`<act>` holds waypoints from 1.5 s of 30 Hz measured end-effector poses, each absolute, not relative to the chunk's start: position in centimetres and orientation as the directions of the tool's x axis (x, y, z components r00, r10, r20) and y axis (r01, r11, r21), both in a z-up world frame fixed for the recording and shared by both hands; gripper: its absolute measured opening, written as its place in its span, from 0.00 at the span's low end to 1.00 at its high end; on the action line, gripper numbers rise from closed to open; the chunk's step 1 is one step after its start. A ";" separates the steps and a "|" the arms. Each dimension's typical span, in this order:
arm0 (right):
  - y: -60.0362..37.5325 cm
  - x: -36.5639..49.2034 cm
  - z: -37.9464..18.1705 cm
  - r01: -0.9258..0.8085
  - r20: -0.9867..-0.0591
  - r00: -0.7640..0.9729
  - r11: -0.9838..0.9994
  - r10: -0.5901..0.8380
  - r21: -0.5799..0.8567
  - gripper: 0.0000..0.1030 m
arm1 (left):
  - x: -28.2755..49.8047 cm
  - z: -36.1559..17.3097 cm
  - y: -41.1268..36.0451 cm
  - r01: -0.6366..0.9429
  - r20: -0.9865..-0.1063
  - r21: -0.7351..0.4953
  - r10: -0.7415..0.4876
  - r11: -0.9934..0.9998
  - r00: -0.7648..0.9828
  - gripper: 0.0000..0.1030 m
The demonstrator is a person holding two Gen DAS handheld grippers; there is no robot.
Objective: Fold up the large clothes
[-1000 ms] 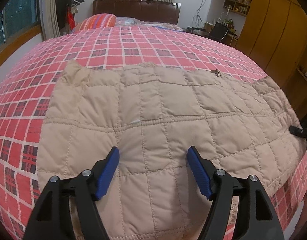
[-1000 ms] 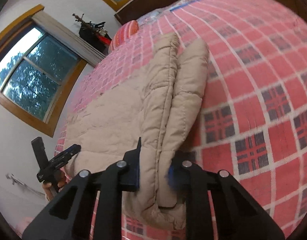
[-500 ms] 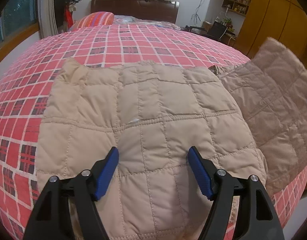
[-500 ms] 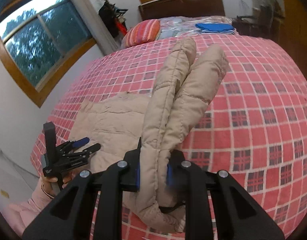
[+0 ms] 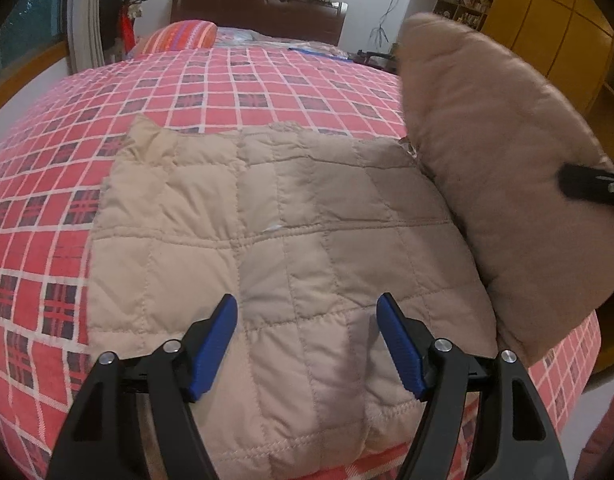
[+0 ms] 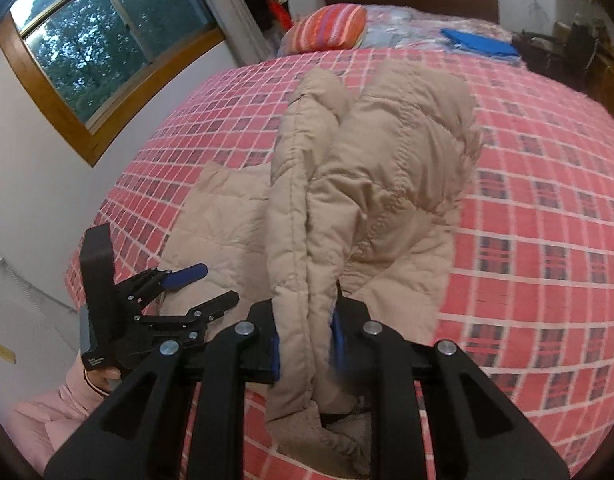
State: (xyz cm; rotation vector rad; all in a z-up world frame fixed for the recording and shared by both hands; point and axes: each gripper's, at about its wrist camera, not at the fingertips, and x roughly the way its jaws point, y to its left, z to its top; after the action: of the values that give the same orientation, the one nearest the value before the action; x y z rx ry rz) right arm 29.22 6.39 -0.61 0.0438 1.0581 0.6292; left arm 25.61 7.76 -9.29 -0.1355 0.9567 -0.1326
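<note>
While the right gripper (image 6: pixel 305 344) is clamped on a bunched edge of the beige quilted jacket (image 5: pixel 291 236) and holds it raised, the left gripper (image 5: pixel 307 344) hovers spread wide, empty, just above the jacket's near hem. Jacket body lies flat on the plaid bedspread (image 5: pixel 235 88) ahead of it. Risk: slick, puffy layers may slide from the pinch, or the unpinned body may drag.
</note>
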 end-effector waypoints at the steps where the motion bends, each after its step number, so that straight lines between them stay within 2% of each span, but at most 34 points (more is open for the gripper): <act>1: 6.7 29.3 -0.8 -0.465 -0.797 0.325 0.820 0.509 0.334 0.18 | 25.5 -9.2 8.0 0.051 -0.803 -0.172 -0.170 0.984 0.571 0.70; 13: 10.5 30.8 -4.9 -0.481 -0.811 0.222 0.785 0.541 0.392 0.18 | 24.6 -8.0 9.5 0.035 -0.791 -0.195 -0.179 0.980 0.585 0.70; 29: 12.8 31.4 -9.0 -0.485 -0.836 0.182 0.787 0.517 0.381 0.24 | 26.1 -7.3 12.4 -0.012 -0.763 -0.369 -0.295 0.929 0.576 0.70; 32: 12.9 31.2 -8.3 -0.510 -0.835 0.175 0.773 0.522 0.376 0.36 | 26.6 -7.2 12.0 0.000 -0.757 -0.404 -0.334 0.915 0.561 0.70; 36: 12.2 30.0 -4.6 -0.540 -0.804 0.196 0.746 0.562 0.389 0.60 | 27.5 -7.1 11.6 0.010 -0.743 -0.454 -0.385 0.891 0.548 0.70; 41: 8.5 28.3 -0.1 -0.531 -0.769 0.287 0.763 0.571 0.368 0.60 | 28.6 -6.3 11.5 0.019 -0.711 -0.487 -0.409 0.873 0.572 0.70; 45: 3.1 28.7 1.0 -0.430 -0.758 0.378 0.826 0.532 0.365 0.60 | 29.8 -6.0 10.7 0.053 -0.687 -0.522 -0.456 0.851 0.566 0.70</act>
State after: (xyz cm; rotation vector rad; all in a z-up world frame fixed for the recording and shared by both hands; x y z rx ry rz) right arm 28.69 3.08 0.97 0.1130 1.0114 0.6162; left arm 29.78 10.72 -5.99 -0.4804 0.9277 -0.3127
